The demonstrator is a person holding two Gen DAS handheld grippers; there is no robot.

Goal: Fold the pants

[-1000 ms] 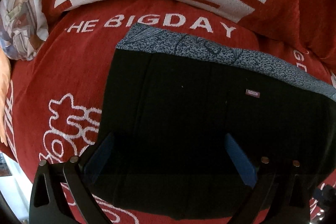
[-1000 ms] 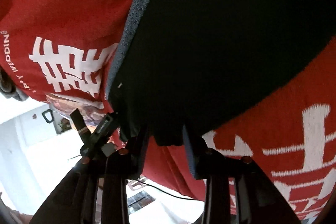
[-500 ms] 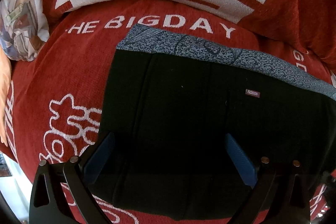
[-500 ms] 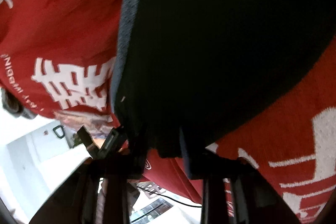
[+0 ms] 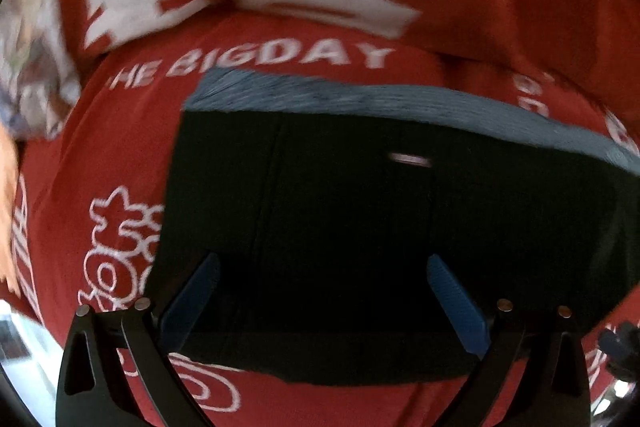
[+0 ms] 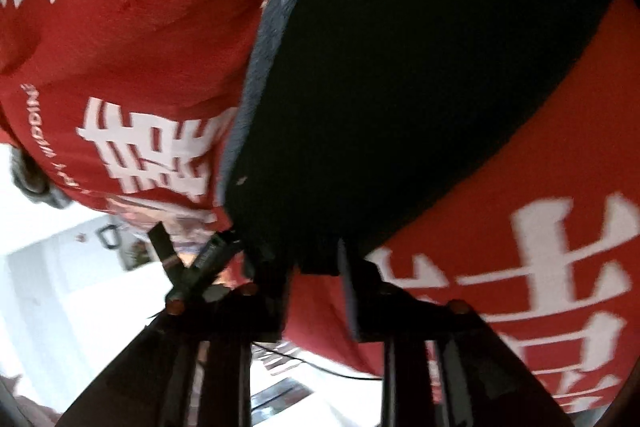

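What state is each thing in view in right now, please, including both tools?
Pants: folded, lying flat on the red blanket.
Left tool: open, over the pants, gripping nothing.
Right tool: jaws have just been opening; the pants' edge sits between them, apparently no longer clamped.

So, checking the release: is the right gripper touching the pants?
Cannot tell. In the right wrist view the pants corner sits between the right gripper fingers, jaws just reopening; contact unclear.
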